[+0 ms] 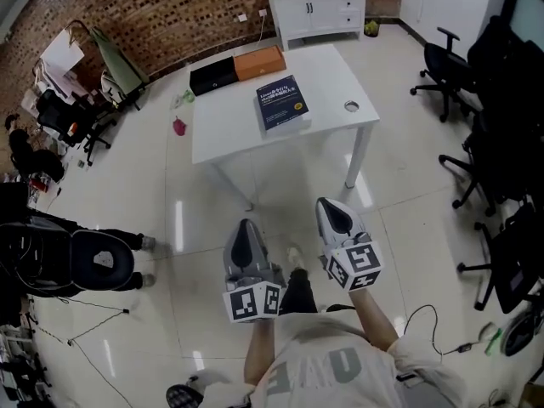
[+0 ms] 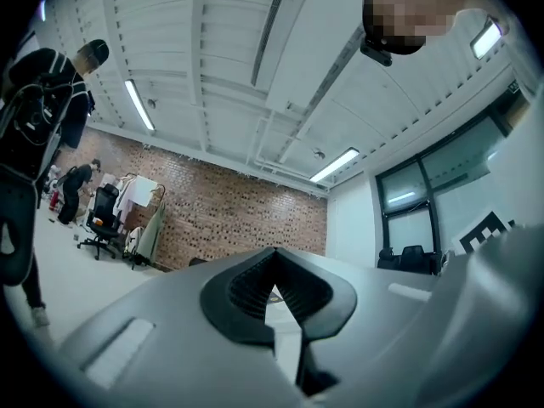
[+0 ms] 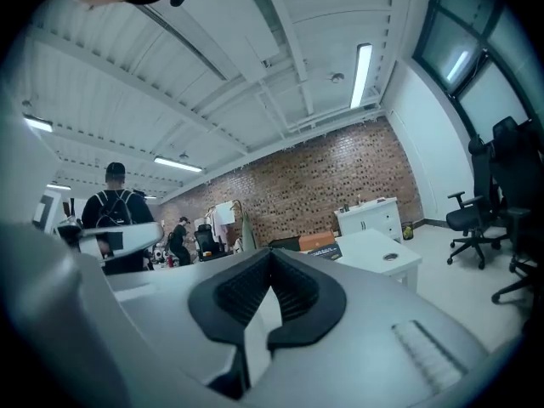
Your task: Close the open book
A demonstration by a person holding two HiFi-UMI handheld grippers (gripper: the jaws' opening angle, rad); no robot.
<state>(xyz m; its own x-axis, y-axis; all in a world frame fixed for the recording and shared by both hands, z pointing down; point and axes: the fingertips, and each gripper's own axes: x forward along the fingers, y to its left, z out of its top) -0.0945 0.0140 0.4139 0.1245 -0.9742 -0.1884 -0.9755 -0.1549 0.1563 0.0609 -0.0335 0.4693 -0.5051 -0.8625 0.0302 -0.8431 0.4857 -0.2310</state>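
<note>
A dark blue book (image 1: 281,102) lies closed, cover up, on the white table (image 1: 340,70) far ahead of me. The book (image 3: 328,251) also shows small in the right gripper view, on the table (image 3: 378,252). Both grippers are held close to my body over the floor, well short of the table. The left gripper (image 1: 246,228) is shut with nothing in it; in its own view its jaws (image 2: 274,255) meet at the tip. To its right, the right gripper (image 1: 328,205) is shut and empty too, pointing toward the table (image 3: 272,255).
An orange box (image 1: 259,62) and a black box (image 1: 213,75) sit at the table's far edge. A white cabinet (image 1: 314,7) stands behind. Office chairs (image 1: 446,66) line the right side, and a black chair (image 1: 93,262) is at the left. A person with a backpack (image 3: 119,219) stands nearby.
</note>
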